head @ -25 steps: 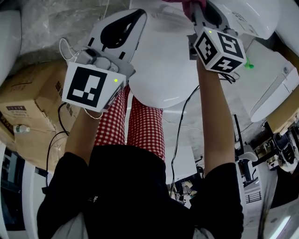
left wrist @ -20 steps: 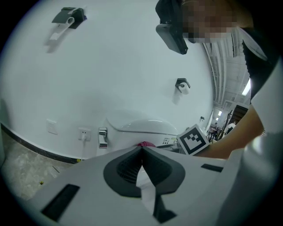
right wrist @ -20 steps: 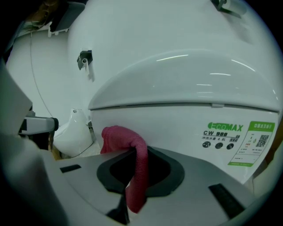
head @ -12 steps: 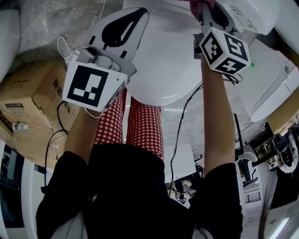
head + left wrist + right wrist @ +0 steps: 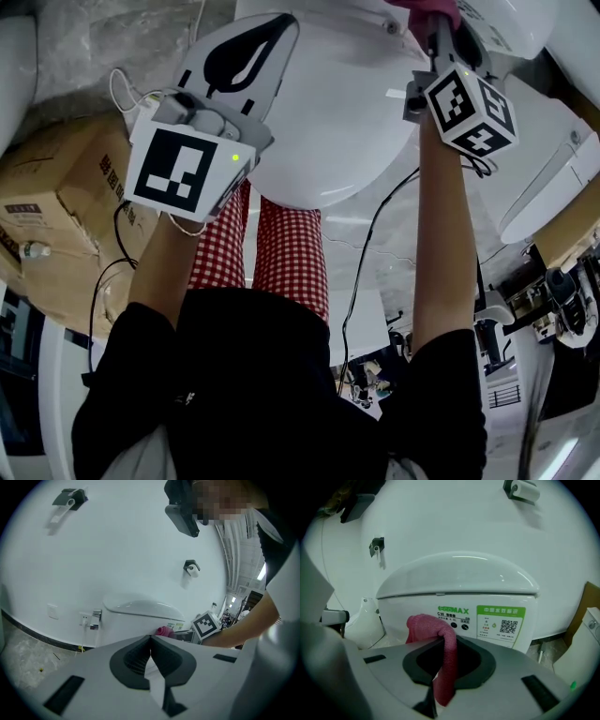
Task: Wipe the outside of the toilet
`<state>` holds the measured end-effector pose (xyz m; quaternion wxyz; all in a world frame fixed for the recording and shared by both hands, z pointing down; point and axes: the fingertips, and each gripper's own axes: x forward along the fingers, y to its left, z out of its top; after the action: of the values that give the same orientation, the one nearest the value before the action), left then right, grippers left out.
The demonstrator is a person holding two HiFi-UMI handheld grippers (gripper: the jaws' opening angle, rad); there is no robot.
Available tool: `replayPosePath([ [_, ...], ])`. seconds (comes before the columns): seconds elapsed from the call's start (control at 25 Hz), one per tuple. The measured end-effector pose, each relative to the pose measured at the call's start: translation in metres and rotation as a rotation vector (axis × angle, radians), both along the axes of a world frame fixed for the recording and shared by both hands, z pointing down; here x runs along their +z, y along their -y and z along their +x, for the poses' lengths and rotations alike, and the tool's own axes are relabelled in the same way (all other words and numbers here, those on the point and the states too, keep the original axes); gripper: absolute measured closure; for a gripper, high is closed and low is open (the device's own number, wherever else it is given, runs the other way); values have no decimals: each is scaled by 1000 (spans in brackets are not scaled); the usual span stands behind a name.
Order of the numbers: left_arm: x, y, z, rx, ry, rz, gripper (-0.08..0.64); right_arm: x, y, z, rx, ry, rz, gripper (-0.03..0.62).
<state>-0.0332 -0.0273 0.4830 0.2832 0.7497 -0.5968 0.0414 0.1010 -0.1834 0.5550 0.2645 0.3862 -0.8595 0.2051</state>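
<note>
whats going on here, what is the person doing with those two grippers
A person stands over a white toilet with a gripper in each hand. The right gripper is clamped on a pink cloth, held close to the toilet's labelled side; whether the cloth touches it isn't clear. The left gripper is shut and empty.

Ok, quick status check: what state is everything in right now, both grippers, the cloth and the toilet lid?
left gripper: fingers shut, nothing between them.
right gripper: fingers shut on the pink cloth.
pink cloth: clamped, bunched end sticking out past the fingers.
toilet lid: closed.
</note>
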Motion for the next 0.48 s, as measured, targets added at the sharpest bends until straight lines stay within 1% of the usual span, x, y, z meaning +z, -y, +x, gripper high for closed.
replayPosePath([
  [0.16, 2, 2, 6, -14, 2, 4, 551, 0, 5, 16, 33, 6, -1, 537],
  [0.28, 6, 1, 18, -1, -4, -23, 551, 0, 10, 32, 57, -1, 2, 537],
  [0.48, 4, 10, 32, 2, -14, 3, 551, -1, 13, 47, 56, -8, 2, 537],
])
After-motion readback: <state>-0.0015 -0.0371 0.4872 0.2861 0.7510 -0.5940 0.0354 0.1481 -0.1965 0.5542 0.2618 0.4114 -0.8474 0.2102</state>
